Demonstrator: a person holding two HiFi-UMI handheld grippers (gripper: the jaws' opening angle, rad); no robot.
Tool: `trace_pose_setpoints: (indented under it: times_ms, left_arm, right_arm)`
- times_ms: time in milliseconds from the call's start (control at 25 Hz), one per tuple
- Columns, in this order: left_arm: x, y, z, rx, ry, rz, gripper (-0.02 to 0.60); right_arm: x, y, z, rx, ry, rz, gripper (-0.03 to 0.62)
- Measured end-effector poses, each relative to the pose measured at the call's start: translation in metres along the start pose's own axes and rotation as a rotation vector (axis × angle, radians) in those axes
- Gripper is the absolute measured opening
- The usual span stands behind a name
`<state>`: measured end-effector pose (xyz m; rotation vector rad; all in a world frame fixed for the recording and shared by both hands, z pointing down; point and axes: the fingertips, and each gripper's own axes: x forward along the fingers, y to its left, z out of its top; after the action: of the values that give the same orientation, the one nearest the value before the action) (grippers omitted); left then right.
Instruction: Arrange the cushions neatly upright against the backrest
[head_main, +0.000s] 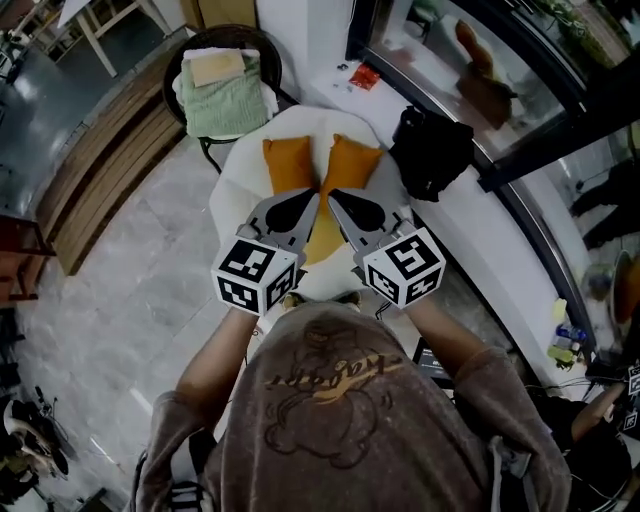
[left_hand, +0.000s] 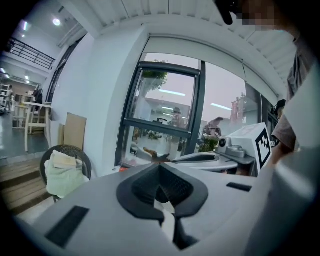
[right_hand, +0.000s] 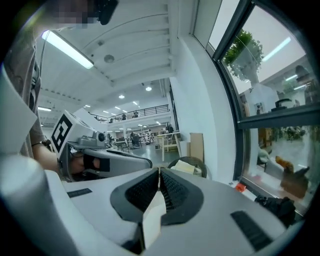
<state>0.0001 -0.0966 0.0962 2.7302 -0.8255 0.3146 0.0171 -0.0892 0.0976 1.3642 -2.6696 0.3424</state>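
Plainly, both grippers are clenched on nothing: the left gripper (head_main: 308, 203) and the right gripper (head_main: 340, 203) have their jaws pressed together, with no fabric between them in either gripper view. They hang side by side, tips nearly touching, over the near half of the white seat (head_main: 238, 190). The two orange cushions lie just beyond and below those tips, toward the seat's far edge. The left cushion (head_main: 287, 165) is straight ahead of the left gripper. The right cushion (head_main: 350, 165) is ahead of the right one, and its lower end seems to run back under the gap between the tips. Each cushion's long axis runs from near to far, and the pair spreads slightly into a V that opens toward the far edge. Whether they lean on the backrest or lie flat cannot be told from above. Each gripper is about equally close to the cushion on its own side, so the next reach likely goes forward and down, after the jaws part.
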Motion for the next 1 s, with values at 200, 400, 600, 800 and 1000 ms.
trace_pose_setpoints:
  times_ms: [200,400,600,800,1000]
  left_arm:
    - [-0.021,-0.031,0.016,0.013,-0.066,-0.072,0.005]
    - [-0.029,-0.048,0.012,0.036,-0.092,-0.111,0.005]
    - [-0.026,-0.054,0.017,0.046,-0.112,-0.102,0.005]
    - [-0.021,-0.058,0.017,0.069,-0.099,-0.103,0.005]
    - [-0.022,-0.053,0.016,0.063,-0.091,-0.088,0.005]
  right_arm:
    - [-0.037,0.02,0.023,-0.044,-0.082,0.049,0.025]
    - [-0.058,0.024,0.027,-0.017,-0.124,0.076,0.025]
    - [-0.064,0.02,0.019,0.001,-0.123,0.062,0.025]
    - [-0.067,0.02,0.013,0.016,-0.106,0.048,0.025]
    - [-0.066,0.017,0.016,-0.03,-0.086,0.063,0.025]
